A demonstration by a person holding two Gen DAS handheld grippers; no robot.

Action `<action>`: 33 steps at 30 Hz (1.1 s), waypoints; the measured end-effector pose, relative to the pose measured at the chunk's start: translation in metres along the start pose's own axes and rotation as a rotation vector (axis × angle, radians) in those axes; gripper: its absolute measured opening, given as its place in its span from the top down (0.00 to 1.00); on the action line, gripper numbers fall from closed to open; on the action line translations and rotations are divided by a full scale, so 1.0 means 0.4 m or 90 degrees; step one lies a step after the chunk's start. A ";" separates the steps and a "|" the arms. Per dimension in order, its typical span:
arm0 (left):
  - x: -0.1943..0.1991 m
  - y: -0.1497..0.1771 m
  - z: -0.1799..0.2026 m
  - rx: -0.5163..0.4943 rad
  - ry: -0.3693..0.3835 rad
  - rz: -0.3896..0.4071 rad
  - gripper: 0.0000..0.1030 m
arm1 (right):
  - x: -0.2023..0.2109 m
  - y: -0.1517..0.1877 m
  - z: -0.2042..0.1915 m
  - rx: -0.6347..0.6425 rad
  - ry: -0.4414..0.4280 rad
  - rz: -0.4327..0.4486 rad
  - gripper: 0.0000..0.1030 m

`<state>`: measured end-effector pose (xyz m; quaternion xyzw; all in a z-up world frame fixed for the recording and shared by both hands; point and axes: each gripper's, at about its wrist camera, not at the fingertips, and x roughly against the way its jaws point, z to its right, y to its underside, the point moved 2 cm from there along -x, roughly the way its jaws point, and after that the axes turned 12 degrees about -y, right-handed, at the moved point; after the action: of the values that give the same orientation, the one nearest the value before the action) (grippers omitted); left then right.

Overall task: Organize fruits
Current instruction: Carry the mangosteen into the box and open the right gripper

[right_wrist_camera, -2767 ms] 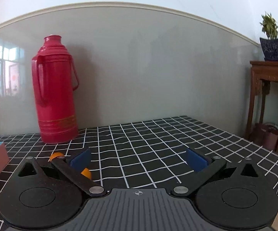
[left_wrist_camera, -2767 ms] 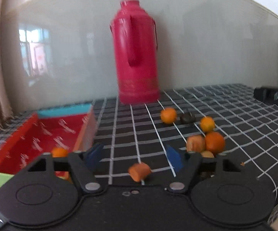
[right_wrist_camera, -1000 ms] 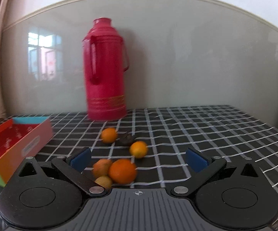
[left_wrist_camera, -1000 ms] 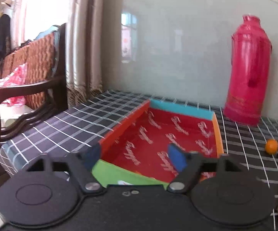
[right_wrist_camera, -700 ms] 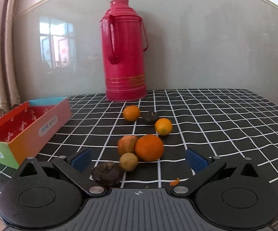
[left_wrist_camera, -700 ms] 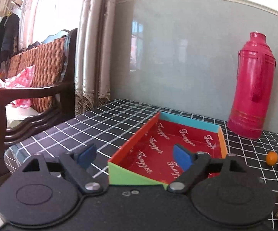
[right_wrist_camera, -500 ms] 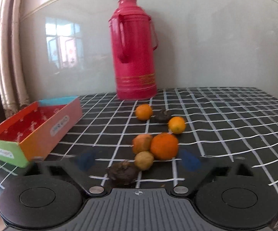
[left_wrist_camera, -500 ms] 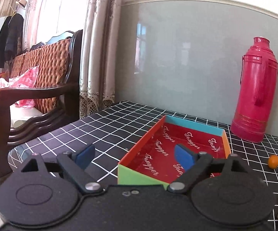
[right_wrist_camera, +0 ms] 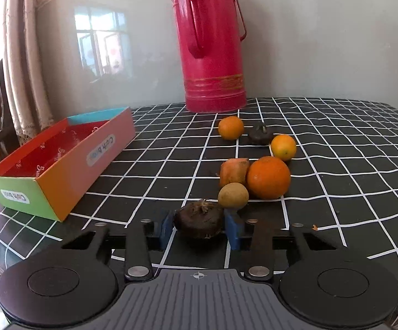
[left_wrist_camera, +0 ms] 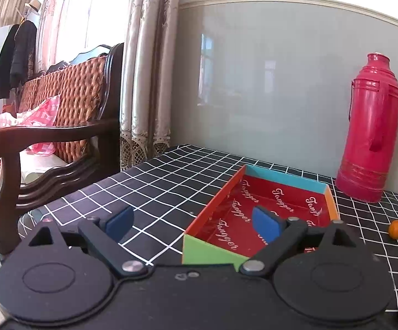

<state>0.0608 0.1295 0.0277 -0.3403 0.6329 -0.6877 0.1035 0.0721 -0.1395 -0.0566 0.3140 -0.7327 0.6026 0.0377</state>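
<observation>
My right gripper [right_wrist_camera: 199, 227] is shut on a dark brown wrinkled fruit [right_wrist_camera: 199, 220] on the checked tablecloth. Just beyond it lie a small tan fruit [right_wrist_camera: 232, 195], a large orange [right_wrist_camera: 268, 177], an orange chunk [right_wrist_camera: 234, 172], two small oranges [right_wrist_camera: 230, 128] [right_wrist_camera: 283, 147] and a second dark fruit [right_wrist_camera: 259, 135]. The colourful open box [right_wrist_camera: 61, 162] with a red inside stands to the left. My left gripper [left_wrist_camera: 192, 224] is open and empty, held in front of the box's [left_wrist_camera: 267, 206] near green end; the box's left wall lies between the fingers.
A tall red thermos [right_wrist_camera: 212, 44] stands at the back by the wall, also in the left wrist view [left_wrist_camera: 369, 148]. A wooden wicker bench [left_wrist_camera: 50, 126] and curtains [left_wrist_camera: 146, 82] lie left of the table. The table's left edge [left_wrist_camera: 61, 206] is near my left gripper.
My right gripper has moved forward and closed on the dark brown fruit. My left gripper has drifted a little left and back, so the box sits further right in its view.
</observation>
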 end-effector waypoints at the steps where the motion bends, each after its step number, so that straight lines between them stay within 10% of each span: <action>1: 0.000 -0.001 -0.005 0.005 -0.002 0.000 0.15 | 0.004 -0.002 -0.002 -0.002 -0.006 0.007 0.61; 12: -0.029 -0.005 -0.092 0.060 -0.039 -0.035 0.13 | 0.026 -0.075 -0.166 0.092 -0.076 0.131 0.61; 33: -0.058 0.011 -0.333 0.116 -0.145 -0.063 0.11 | -0.140 -0.060 -0.383 0.161 -0.170 0.069 0.61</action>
<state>-0.0029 0.2484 0.0203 -0.4362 0.5343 -0.7037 0.1706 0.0796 0.0208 -0.0187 0.3531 -0.6654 0.6443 -0.1321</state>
